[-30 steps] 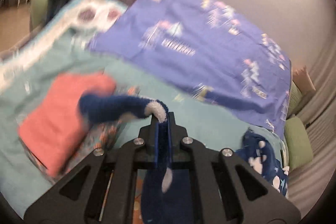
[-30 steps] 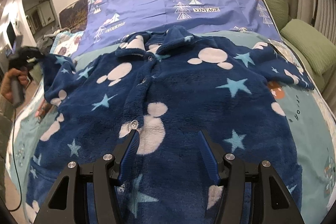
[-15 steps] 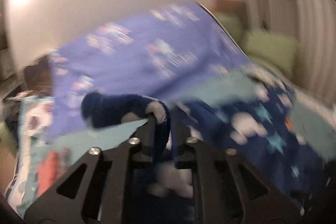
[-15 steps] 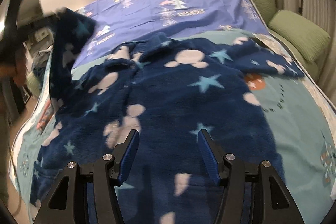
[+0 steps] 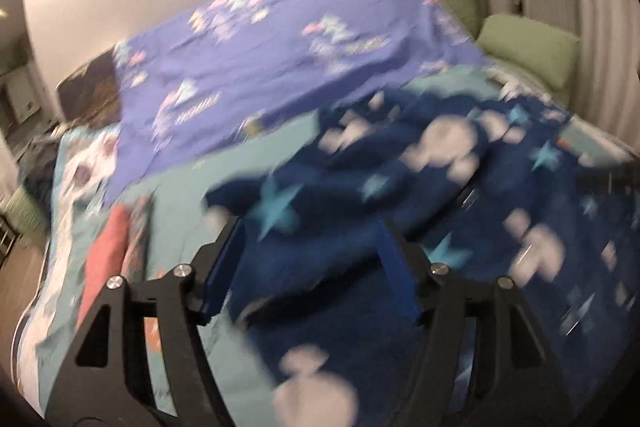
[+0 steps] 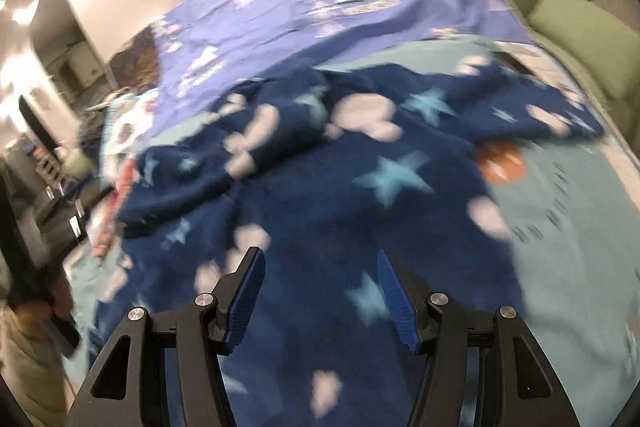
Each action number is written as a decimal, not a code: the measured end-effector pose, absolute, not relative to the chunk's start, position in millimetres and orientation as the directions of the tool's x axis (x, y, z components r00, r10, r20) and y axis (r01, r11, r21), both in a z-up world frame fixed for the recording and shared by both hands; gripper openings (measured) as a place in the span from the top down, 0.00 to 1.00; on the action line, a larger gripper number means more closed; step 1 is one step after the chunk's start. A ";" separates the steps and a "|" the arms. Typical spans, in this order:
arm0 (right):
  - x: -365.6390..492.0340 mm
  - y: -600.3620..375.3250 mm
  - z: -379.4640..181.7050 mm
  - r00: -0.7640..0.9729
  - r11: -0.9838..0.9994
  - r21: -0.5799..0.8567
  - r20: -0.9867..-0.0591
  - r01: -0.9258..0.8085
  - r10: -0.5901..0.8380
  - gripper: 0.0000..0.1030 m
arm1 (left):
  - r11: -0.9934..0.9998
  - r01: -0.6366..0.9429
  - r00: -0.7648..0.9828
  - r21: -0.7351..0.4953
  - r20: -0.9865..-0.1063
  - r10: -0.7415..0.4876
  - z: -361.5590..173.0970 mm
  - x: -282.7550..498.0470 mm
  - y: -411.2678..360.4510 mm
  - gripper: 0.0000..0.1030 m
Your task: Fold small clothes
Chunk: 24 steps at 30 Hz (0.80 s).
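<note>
A navy fleece jacket (image 5: 440,187) with light stars and white mouse shapes lies spread on the teal bedspread (image 6: 560,247). Its left sleeve (image 6: 240,147) is folded inward over the front. My left gripper (image 5: 308,227) hovers above the jacket's left part with its jaws opening. The fleece shows between the blue pads (image 5: 396,275), but they do not press on it. My right gripper (image 6: 319,253) hangs over the jacket's (image 6: 340,195) lower front. Its jaws are opening slightly and hold nothing. Both views are blurred by motion.
A purple printed sheet (image 5: 280,59) covers the far half of the bed. Green cushions (image 5: 528,51) lie along the right side. A folded coral garment (image 5: 108,255) sits at the left edge of the bed. A person's sleeve (image 6: 28,339) shows at lower left.
My left gripper was shut on the jacket's sleeve, carried it rightward over the jacket and has let go; its jaws now stand apart. The right gripper drifted a little over the hem.
</note>
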State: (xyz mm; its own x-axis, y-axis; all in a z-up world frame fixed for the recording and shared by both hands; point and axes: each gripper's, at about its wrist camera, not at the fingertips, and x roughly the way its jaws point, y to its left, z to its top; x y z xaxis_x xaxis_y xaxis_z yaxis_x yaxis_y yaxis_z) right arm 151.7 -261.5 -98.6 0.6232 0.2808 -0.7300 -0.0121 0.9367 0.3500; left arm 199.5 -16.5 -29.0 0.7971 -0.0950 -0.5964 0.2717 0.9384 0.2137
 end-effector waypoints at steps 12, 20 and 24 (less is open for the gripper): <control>298.6 -265.6 -152.2 0.495 0.701 0.700 -0.663 0.140 0.562 0.31 | 0.981 0.113 0.673 0.160 -0.739 0.043 -97.6 233.4 33.4 0.34; 311.1 -257.5 -126.9 0.603 0.701 0.704 -0.610 0.115 0.513 0.94 | 0.994 0.027 0.677 0.102 -0.734 0.057 -94.7 236.8 44.1 0.32; 268.0 -268.7 -63.7 0.747 0.776 0.631 -0.517 0.004 0.417 0.94 | 0.993 0.025 0.694 0.118 -0.717 0.068 -91.2 229.2 42.7 0.31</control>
State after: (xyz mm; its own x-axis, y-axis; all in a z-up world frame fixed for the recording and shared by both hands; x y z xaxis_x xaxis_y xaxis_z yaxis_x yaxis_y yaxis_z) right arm 268.0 -268.7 -63.7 0.7474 0.4171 -0.5171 0.0037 0.7757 0.6311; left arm 229.2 42.7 -91.2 0.6939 0.0678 -0.7168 0.0248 0.9927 0.1178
